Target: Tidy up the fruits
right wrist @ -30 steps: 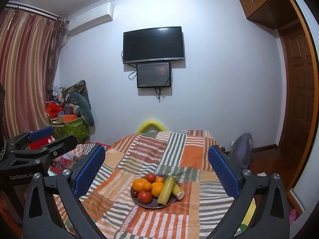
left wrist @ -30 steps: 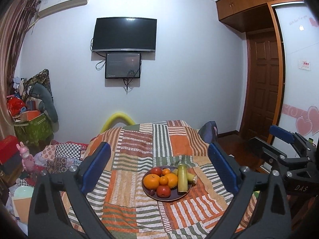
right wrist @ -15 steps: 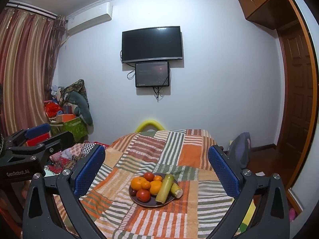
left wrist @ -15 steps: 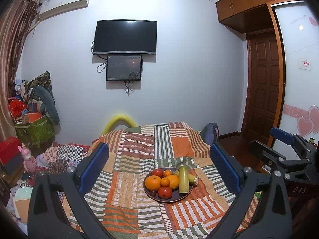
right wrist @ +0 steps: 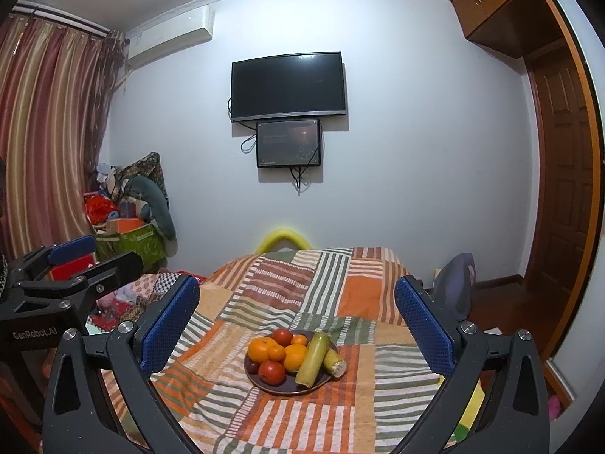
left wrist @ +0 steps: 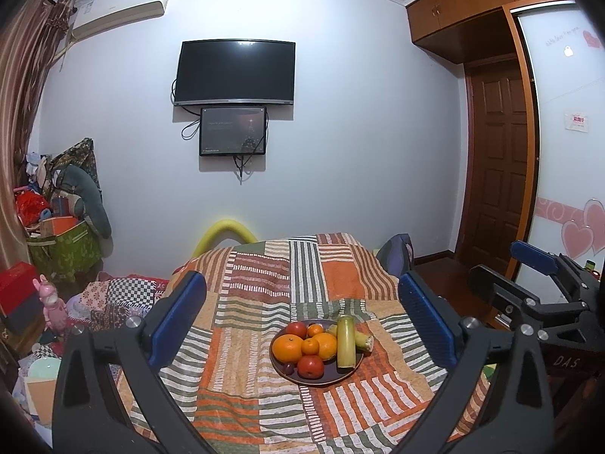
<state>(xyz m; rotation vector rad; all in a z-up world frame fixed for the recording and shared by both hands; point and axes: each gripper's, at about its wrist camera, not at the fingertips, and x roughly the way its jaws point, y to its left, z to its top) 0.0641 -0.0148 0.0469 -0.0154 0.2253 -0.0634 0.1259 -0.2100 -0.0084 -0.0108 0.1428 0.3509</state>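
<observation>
Two grippers hang side by side above the near end of a cloth-covered desk, both spread wide and holding nothing. The left gripper point(left wrist: 302, 321) frames the dark plate point(left wrist: 321, 380) between its blue-padded fingers point(left wrist: 177, 317); the right gripper point(right wrist: 297, 321) does the same in its own view, with its blue fingers point(right wrist: 423, 329) well clear of the fruit. Each gripper also shows at the edge of the other's view, the right one at the far right of the left camera and the left one at the far left of the right camera.

On the striped patchwork cloth point(left wrist: 245, 386) the plate sits near the middle of the desk, a little toward the near end. It carries a large orange point(left wrist: 287, 348), a second orange point(left wrist: 325, 345) and two small mandarins between them, a red tomato point(left wrist: 311, 366) at the front and another red tomato point(left wrist: 296, 329) at the back. A pale green, cylinder-shaped fruit point(left wrist: 346, 340) lies along the right side of the plate, with a corn cob point(left wrist: 363, 340) just beside it on the outer edge. Something small and dark sits at the plate's left front; what it is cannot be told.

Beyond the desk a yellow curved tube point(left wrist: 227, 229) rises behind the far edge. On the white wall hangs a black television point(left wrist: 234, 72) with a smaller screen point(left wrist: 232, 130) directly below it.
</observation>
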